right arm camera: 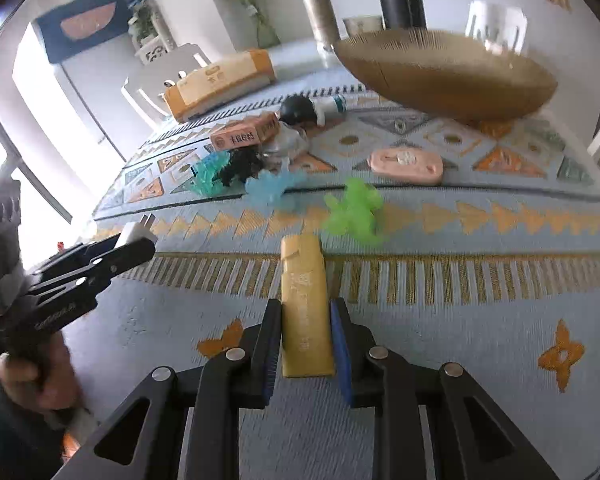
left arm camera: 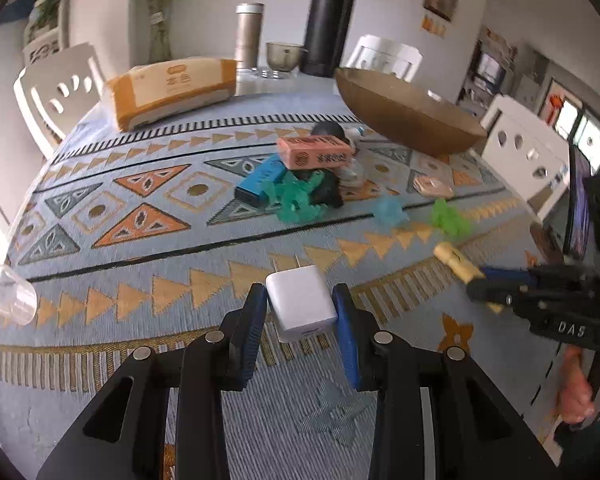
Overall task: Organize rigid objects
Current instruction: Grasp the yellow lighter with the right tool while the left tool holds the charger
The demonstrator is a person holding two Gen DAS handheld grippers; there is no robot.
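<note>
My left gripper is shut on a white plug charger, held above the patterned tablecloth. It also shows in the right wrist view at the left. My right gripper is shut on a yellow bar; it shows in the left wrist view at the right. A pile lies mid-table: a pink box, a blue block, teal and black toys, a black-capped bottle. Loose blue and green toys and a pink case lie nearby.
A large brown woven bowl stands at the back right of the table. A tissue pack, a steel flask, a black thermos and a glass bowl stand at the far edge. White chairs surround the table.
</note>
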